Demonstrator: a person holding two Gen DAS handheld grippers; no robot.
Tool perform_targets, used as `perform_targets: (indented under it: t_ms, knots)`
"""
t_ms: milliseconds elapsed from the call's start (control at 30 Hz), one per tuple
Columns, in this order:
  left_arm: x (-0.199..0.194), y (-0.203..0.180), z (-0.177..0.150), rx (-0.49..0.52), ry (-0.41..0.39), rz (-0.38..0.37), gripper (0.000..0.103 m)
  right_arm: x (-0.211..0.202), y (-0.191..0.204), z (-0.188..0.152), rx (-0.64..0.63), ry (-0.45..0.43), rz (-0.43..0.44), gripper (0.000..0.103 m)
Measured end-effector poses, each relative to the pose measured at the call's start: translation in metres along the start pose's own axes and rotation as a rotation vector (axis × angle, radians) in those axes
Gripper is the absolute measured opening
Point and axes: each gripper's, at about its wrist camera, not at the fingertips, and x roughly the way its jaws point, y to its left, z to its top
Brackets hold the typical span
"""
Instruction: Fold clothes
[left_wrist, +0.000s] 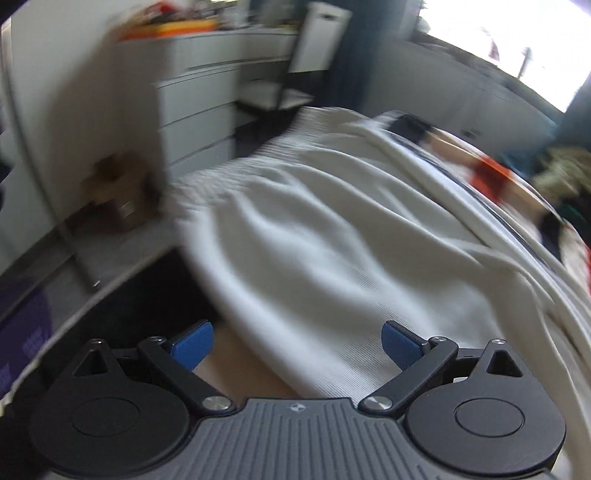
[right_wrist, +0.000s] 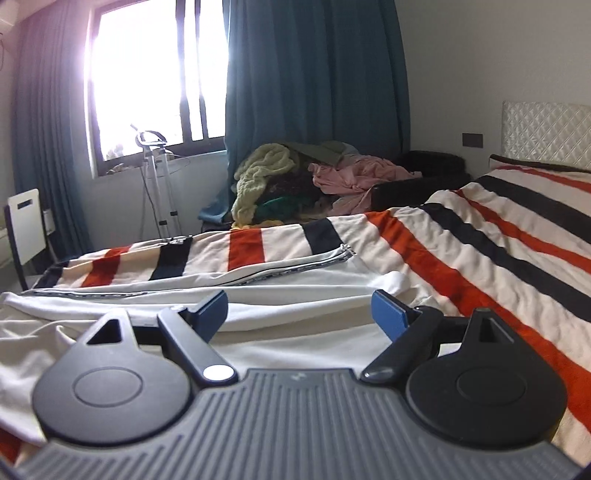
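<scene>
Lying spread across the near part of the bed (right_wrist: 480, 236), the white garment (right_wrist: 295, 314) covers the striped blanket (right_wrist: 498, 229) there, its trimmed edge running along the far side toward the right. The right hand-held gripper (right_wrist: 298, 311) hovers low over the garment with its blue fingertips (right_wrist: 388, 308) wide apart and nothing between them. In the left wrist view, which is motion-blurred, the same white garment (left_wrist: 332, 229) fills the middle of the scene in soft ridged folds, reaching to the far left edge of the bed. The left hand-held gripper (left_wrist: 297, 345) is also spread wide, its blue fingertips (left_wrist: 194, 345) holding nothing; the near edge of the cloth lies just between and beyond them. A heap of mixed clothes (right_wrist: 303, 181) sits at the far side of the bed in front of the teal curtain (right_wrist: 314, 74). White drawers (left_wrist: 199, 122) stand far left of the bed.
</scene>
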Motion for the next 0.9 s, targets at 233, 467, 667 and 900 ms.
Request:
perform_targets:
  t_ms: [233,467,667,900]
  knots:
    - [0.036,0.041,0.02,-0.192,0.037,-0.009,0.103,0.003,-0.005,0.001,0.05,0.021,0.016,0.086]
    - [0.025,0.035,0.019,-0.207,-0.036,-0.185,0.097,0.007,-0.008,-0.001,0.083,0.048,0.04,0.086]
    - [0.019,0.065,0.014,-0.494,-0.118,-0.491,0.095,0.011,-0.012,-0.002,0.128,0.062,0.028,0.086]
    - [0.047,0.086,0.005,-0.674,-0.01,-0.447,0.074,0.018,-0.021,-0.004,0.189,0.089,-0.005,0.086]
